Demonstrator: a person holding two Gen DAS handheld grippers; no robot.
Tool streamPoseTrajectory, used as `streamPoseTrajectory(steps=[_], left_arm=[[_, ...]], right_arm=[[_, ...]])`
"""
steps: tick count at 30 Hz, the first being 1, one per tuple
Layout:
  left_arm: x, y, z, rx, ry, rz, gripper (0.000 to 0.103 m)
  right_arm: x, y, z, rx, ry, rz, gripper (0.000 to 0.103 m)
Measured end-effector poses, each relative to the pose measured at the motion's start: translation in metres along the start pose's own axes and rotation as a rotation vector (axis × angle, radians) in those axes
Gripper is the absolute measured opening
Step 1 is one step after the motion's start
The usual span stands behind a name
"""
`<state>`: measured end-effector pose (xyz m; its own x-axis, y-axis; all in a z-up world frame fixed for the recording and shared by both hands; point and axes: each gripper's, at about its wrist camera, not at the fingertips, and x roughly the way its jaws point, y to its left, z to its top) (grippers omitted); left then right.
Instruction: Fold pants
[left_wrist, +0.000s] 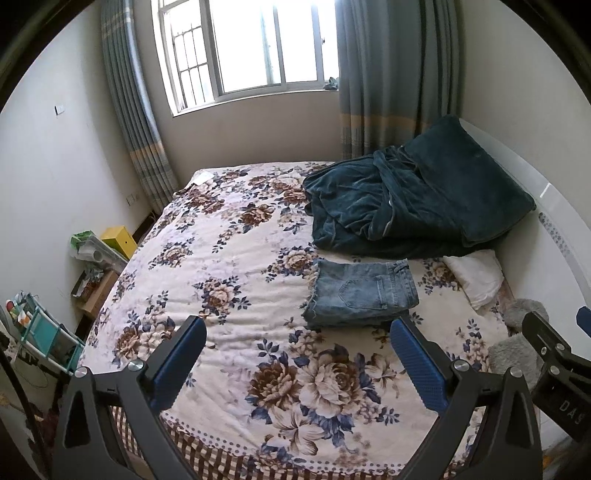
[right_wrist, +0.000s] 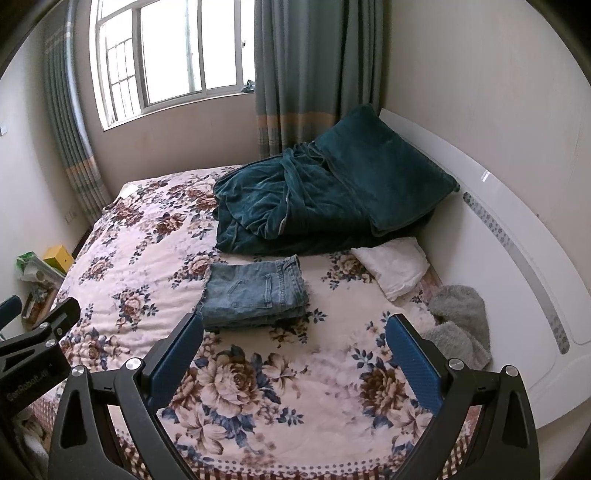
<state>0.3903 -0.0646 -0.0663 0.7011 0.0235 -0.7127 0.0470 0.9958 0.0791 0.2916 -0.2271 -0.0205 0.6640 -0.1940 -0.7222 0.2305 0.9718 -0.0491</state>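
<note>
Pants (right_wrist: 255, 293) lie folded on the bed (right_wrist: 147, 229), beyond both released, empty grippers.

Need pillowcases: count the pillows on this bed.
2: a dark teal pillow propped against the white headboard, and a small white pillow lying flat beside it. The teal blanket may hide more.

I count one folded pants (right_wrist: 255, 293), one teal blanket (right_wrist: 295, 210), one white pillow (right_wrist: 393, 266). Two grippers: left gripper (left_wrist: 297, 363), right gripper (right_wrist: 293, 360). Two curtains.
</note>
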Motion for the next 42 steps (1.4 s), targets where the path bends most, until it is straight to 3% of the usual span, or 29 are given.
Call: streamPoseTrajectory(steps=[42], left_arm=[[-0.013,-0.006,0.003,-0.005,-0.028,0.002,0.102]], right_arm=[[0.000,-0.003,0.001,0.006,0.002,0.002,0.101]])
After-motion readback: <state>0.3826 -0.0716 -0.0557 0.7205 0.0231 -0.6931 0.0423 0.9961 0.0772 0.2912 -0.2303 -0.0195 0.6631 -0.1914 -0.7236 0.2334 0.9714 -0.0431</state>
